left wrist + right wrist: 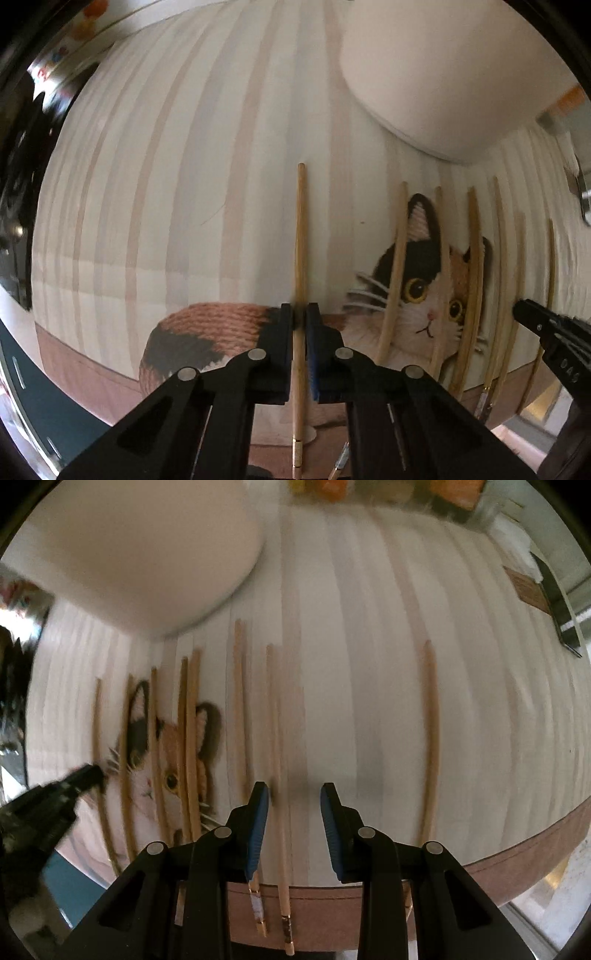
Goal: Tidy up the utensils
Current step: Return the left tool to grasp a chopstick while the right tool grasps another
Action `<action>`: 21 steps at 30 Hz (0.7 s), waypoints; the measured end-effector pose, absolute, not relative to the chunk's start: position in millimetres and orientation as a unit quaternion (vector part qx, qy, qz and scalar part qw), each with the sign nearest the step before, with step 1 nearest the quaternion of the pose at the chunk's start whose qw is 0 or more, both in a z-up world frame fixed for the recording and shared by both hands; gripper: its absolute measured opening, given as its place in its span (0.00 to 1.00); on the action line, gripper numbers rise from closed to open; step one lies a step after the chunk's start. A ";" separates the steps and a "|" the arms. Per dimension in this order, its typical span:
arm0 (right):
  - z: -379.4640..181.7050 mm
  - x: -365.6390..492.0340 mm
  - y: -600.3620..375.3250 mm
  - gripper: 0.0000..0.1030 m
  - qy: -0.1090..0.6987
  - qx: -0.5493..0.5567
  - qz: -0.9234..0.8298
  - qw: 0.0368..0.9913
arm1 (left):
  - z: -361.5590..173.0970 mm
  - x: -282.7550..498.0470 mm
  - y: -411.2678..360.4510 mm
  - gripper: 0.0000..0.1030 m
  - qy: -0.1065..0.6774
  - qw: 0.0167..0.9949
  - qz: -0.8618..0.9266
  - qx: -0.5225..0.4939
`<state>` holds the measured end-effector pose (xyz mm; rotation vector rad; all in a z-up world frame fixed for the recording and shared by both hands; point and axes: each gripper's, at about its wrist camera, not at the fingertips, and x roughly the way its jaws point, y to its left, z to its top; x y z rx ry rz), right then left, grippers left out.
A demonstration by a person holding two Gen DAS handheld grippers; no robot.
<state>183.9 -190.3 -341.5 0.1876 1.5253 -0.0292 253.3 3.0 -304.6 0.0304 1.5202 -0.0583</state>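
Striped cloth mat (192,155) with embroidered cat (424,291) covering the work surface; pale round bowl (443,74) standing at the far side. Background beyond the mat blurred, not assessed.

Left gripper (299,314): closed on a single chopstick (301,236). Stick clamped between the pads partway along its length, thin tip pointing away from the camera, decorated butt end trailing back beneath the gripper body. Long axis in line with the fingers and parallel to the mat stripes. Lifted or resting on the mat: cannot tell.

Remaining chopsticks (472,288) lying in a loose row to the right of the held one, across the cat's face and beyond, all roughly parallel, tips away.

Right gripper (294,794): open, holding nothing. One chopstick (275,738) lying between the spread fingers, close against the left pad (258,823), long axis running straight ahead along the fingers. A second stick (242,709) just outside that left finger. A further single stick (430,738) well apart to the right.

Judgement: right gripper nearer to the loose sticks and already straddling one; closing should take it across its width, though the off-centre position risks pushing it sideways or catching the neighbour. Pairing of the held stick with a mate not yet done.
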 end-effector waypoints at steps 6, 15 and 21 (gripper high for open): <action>-343.5 172.6 -195.5 0.07 0.697 0.064 -0.034 0.713 | -297.9 256.4 18.3 0.05 0.693 0.720 -0.035 0.004; -347.1 166.0 -218.1 0.07 0.713 0.067 -0.036 0.697 | -301.6 242.7 4.9 0.08 0.691 0.721 -0.034 0.022; -344.4 186.2 -186.4 0.11 0.720 0.035 -0.041 0.692 | -306.6 245.2 -1.8 0.09 0.692 0.721 -0.032 0.017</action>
